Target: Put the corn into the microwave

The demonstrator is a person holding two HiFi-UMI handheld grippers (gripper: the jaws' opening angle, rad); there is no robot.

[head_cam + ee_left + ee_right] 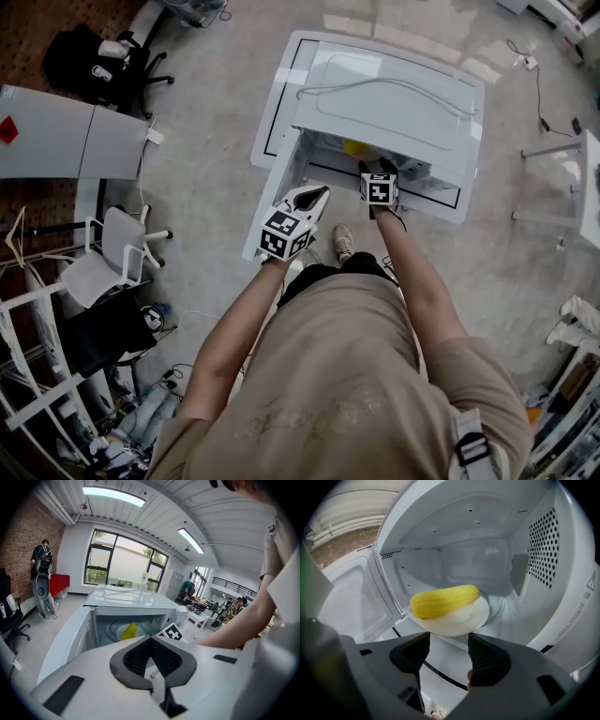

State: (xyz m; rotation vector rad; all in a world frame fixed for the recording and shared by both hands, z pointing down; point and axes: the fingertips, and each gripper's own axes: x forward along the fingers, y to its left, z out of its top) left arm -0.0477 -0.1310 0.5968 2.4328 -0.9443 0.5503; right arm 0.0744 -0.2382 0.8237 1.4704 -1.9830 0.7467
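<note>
Bumpy yellow corn [445, 601] lay on a white plate [466, 619] in the open microwave [487, 541] — a mere yellow speck from the head view. Right tool [449, 640] gaped empty; left tool [151, 638] was closed.

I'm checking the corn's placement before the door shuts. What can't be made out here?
Head view: the white microwave's roof hides the round white plate and most of the yellow corn cob.
Left gripper view: the left gripper covers the plate's near edge.
Right gripper view: the plate covers most of the glass turntable.
</note>
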